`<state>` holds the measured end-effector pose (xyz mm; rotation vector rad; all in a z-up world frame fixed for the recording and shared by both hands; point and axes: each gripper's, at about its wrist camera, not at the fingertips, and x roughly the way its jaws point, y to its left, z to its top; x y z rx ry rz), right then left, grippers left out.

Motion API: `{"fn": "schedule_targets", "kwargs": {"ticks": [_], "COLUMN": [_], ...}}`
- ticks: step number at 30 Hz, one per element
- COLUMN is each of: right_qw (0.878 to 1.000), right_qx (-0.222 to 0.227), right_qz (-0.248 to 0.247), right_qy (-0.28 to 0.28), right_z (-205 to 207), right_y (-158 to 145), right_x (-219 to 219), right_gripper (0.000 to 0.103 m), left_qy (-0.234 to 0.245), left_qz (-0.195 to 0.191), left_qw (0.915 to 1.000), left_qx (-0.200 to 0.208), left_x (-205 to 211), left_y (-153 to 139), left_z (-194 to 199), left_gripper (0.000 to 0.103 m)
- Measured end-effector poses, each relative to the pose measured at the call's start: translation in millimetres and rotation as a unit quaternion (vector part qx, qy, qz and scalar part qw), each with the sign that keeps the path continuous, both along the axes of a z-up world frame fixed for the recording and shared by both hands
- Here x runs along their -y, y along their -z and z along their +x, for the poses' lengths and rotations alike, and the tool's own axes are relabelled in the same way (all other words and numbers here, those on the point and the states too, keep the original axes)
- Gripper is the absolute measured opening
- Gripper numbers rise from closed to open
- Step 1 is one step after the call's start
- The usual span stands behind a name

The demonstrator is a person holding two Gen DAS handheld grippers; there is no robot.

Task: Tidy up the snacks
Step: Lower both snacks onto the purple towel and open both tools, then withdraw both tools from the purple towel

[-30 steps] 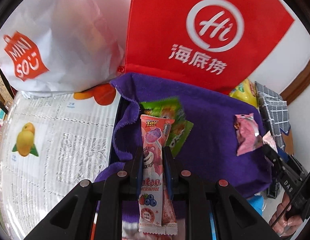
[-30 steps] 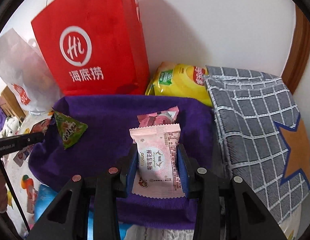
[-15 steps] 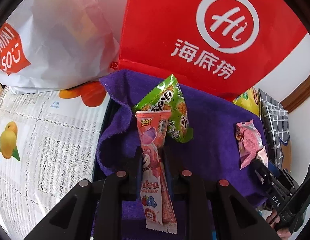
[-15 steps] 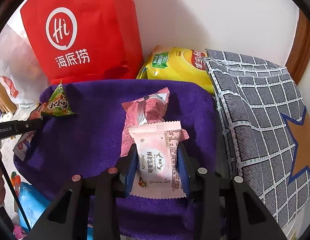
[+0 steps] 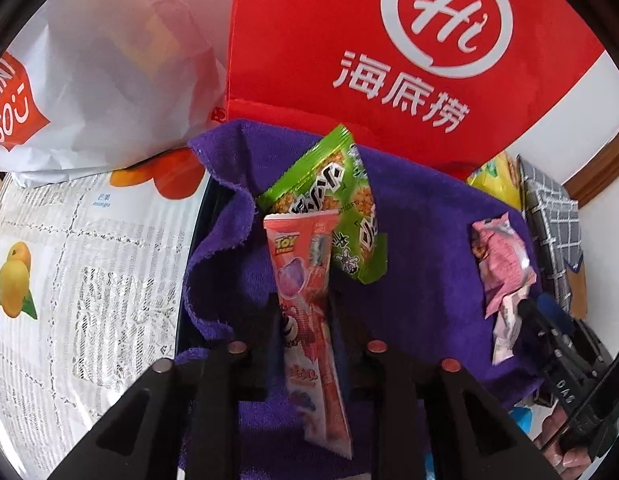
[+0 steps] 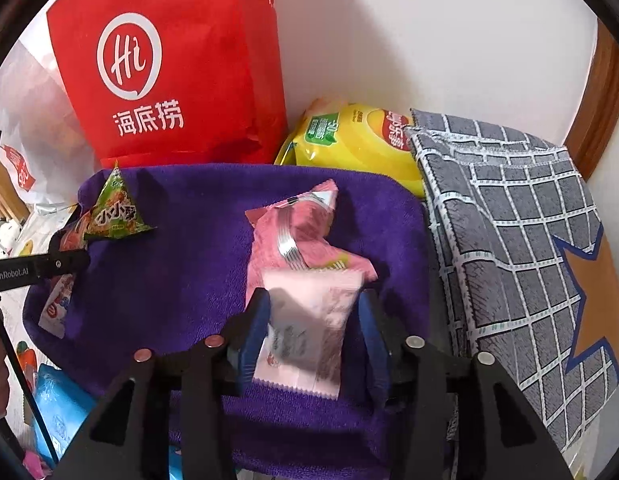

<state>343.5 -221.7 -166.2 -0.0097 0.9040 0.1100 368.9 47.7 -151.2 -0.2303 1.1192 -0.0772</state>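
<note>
A purple towel (image 5: 421, 240) (image 6: 197, 240) covers the tray. My left gripper (image 5: 301, 304) has opened; a long pink Toy Story candy packet (image 5: 305, 292) lies loose between its jaws, beside a green triangular snack (image 5: 333, 200) that also shows in the right wrist view (image 6: 115, 212). My right gripper (image 6: 313, 312) has opened; a pale pink biscuit packet (image 6: 309, 324) lies between its jaws, blurred, overlapping a darker pink packet (image 6: 301, 232) that also shows in the left wrist view (image 5: 503, 256).
A red Haidilao bag (image 5: 409, 52) (image 6: 169, 64) stands behind the towel. A white Miniso bag (image 5: 89, 72) is at the left, a yellow chip bag (image 6: 357, 140) and a grey checked cloth (image 6: 517, 240) at the right. A fruit-print tablecloth (image 5: 69, 260) lies left.
Both grippers moved forward over the towel and opened. The Toy Story packet and the pale pink packet, held before, now lie loose between the jaws.
</note>
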Motion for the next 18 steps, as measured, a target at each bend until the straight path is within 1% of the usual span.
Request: {"fn": "schedule_targets", "kwargs": {"ticks": [1, 2, 3, 5, 11, 15, 18], "right_qw": [1.000, 1.000, 1.000, 1.000, 1.000, 0.999, 0.998], "right_qx": [0.002, 0.005, 0.008, 0.012, 0.024, 0.044, 0.038], "right_qz": [-0.001, -0.002, -0.004, -0.008, 0.002, -0.009, -0.012], "right_qy": [0.002, 0.004, 0.004, 0.005, 0.012, 0.030, 0.049], "right_z": [-2.8, -3.9, -4.3, -8.1, -33.3, -59.7, -78.5], "right_y": [-2.6, -5.5, -7.6, -14.6, -41.6, -60.0, -69.3], "right_x": [0.6, 0.6, 0.3, 0.4, 2.1, 3.9, 8.8], "right_gripper": [0.056, 0.062, 0.066, 0.068, 0.070, 0.081, 0.081], "left_qy": [0.001, 0.003, 0.003, 0.005, 0.010, 0.017, 0.020], "left_qz": [0.008, 0.013, 0.018, 0.029, 0.037, 0.042, 0.045], "left_qw": [1.0000, 0.9999, 0.9998, 0.9994, 0.9985, 0.9971, 0.9964], "left_qx": [-0.002, 0.002, 0.005, 0.020, 0.041, 0.061, 0.069], "left_x": [1.2, 2.2, 3.7, 6.5, 6.0, 4.8, 2.0], "left_y": [-0.6, -2.3, -4.4, -12.0, -34.2, -52.8, -63.6], "left_z": [-0.5, -2.1, -3.5, -9.5, -32.5, -59.9, -82.2], "left_gripper": [0.037, 0.042, 0.050, 0.055, 0.056, 0.056, 0.056]}}
